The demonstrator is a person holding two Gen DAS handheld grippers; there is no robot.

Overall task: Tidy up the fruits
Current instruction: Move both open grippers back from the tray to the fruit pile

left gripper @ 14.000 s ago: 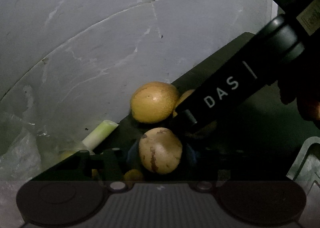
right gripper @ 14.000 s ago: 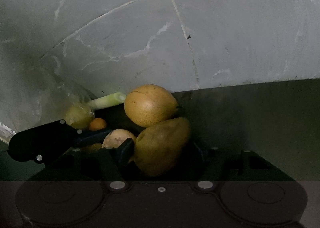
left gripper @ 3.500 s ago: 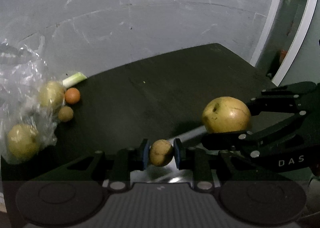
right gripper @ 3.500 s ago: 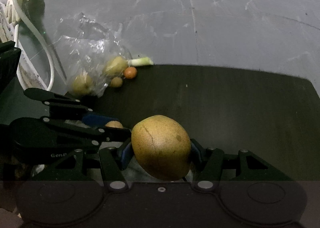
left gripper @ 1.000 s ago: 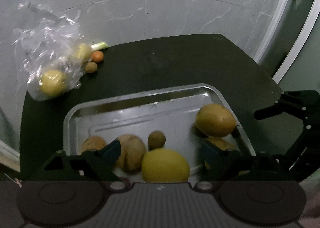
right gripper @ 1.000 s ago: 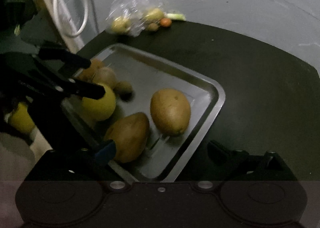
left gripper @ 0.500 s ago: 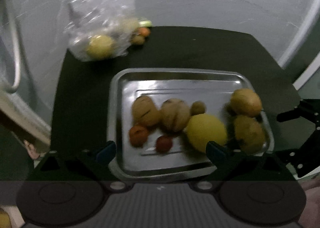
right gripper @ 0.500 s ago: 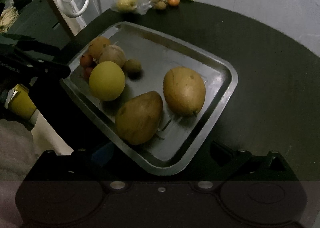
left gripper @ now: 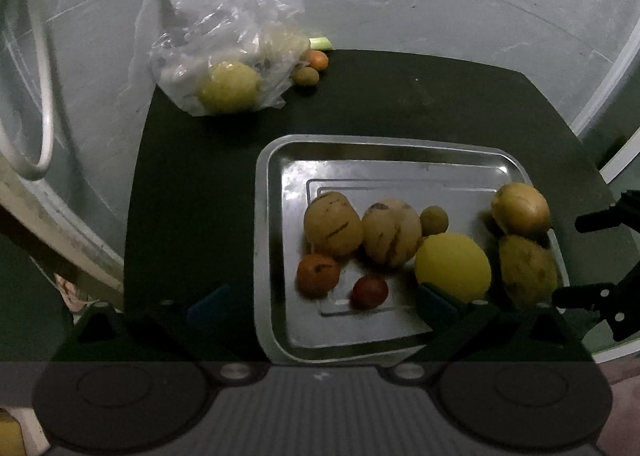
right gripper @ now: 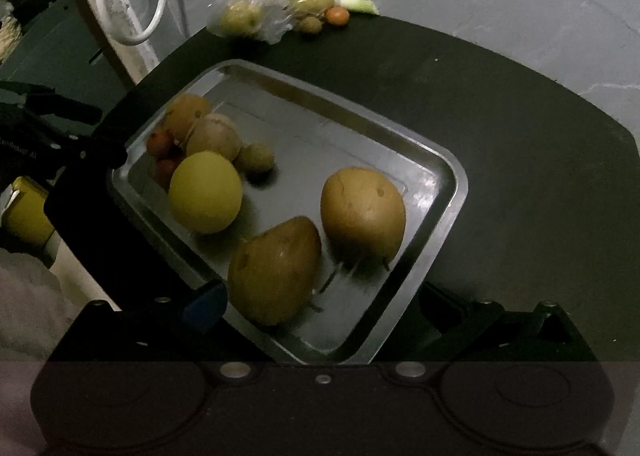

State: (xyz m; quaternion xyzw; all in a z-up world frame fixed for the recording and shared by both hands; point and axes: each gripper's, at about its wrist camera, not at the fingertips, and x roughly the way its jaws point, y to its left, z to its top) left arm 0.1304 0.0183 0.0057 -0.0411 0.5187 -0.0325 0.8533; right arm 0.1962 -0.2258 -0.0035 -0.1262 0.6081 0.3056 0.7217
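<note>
Your grippers, left [left gripper: 320,302] and right [right gripper: 320,306], hang spread and empty over the tray [left gripper: 384,148]; beyond it, the bag [left gripper: 224,44] holds fruit left to sort.

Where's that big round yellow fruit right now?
The yellow fruit lies in the metal tray, near its front edge, beside a striped tan fruit and a small greenish one.

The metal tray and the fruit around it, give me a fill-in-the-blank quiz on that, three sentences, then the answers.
1. The big yellow round fruit lies in the metal ____.
2. On the black table, one yellow fruit sits inside a clear plastic ____.
3. The left tongs and the right tongs are both ____, holding nothing.

Missing words: tray; bag; open
</note>
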